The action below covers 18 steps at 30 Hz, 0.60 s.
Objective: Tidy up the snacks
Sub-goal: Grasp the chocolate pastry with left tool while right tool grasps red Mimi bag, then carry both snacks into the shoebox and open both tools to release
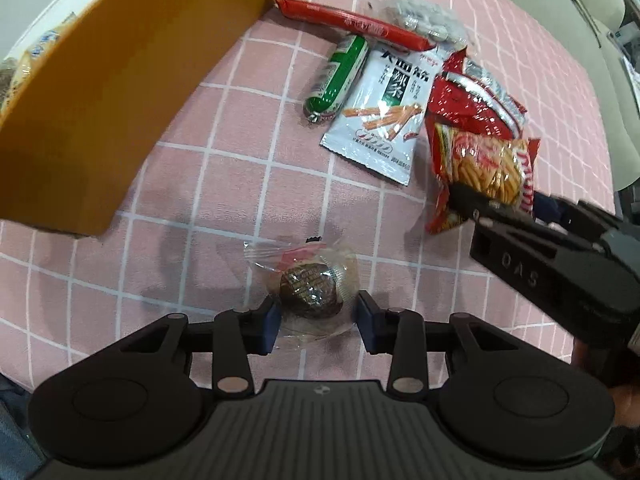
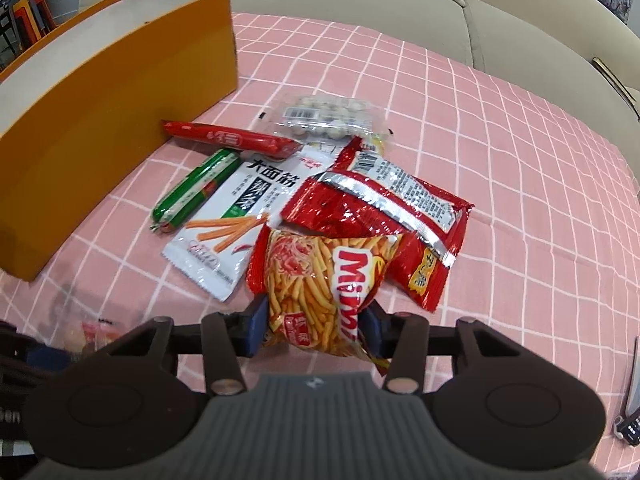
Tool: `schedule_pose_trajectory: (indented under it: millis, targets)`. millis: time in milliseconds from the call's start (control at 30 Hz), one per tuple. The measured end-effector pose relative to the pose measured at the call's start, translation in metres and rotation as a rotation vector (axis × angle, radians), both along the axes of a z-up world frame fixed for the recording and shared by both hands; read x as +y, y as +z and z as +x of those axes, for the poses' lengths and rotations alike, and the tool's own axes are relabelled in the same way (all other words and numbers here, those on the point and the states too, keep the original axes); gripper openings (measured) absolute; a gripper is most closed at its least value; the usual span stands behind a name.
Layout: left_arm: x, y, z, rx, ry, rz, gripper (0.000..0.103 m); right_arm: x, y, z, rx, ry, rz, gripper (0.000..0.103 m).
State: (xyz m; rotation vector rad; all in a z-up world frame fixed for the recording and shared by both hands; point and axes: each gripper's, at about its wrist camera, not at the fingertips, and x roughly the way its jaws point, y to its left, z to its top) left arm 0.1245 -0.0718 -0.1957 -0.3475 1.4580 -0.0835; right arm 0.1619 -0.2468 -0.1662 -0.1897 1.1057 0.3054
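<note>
While the right gripper [image 2: 314, 322] squeezes a crinkly red bag of thin yellow sticks [image 2: 320, 284] (the white letters look like "Mimi", partly hidden), the left gripper [image 1: 316, 320] sits open around a round brown treat in clear wrap [image 1: 310, 288], not pinching it. Both lie on soft pink checked cloth [image 2: 500, 168], near a smooth orange box [image 2: 120, 92] cut off at the edge

Pink checked tablecloth [image 2: 500, 168] – orange box [image 2: 120, 92], snack packets [image 2: 224, 224], wrapped sweet [image 1: 308, 286]
</note>
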Motion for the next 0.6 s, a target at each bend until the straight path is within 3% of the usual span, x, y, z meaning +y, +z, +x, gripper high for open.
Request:
schedule_pose_trajectory:
  millis: [367, 600]
  targets:
    - [0.014, 0.052, -0.016, -0.153, -0.012, 0.015, 0.044, -0.006, 0.026, -0.041, 0.045, -0.033, 0.077, 0.046]
    - [0.016, 0.098, -0.023, -0.288, -0.061, 0.046, 0.044, -0.005, 0.058, -0.061, 0.015, -0.03, 0.134, 0.046]
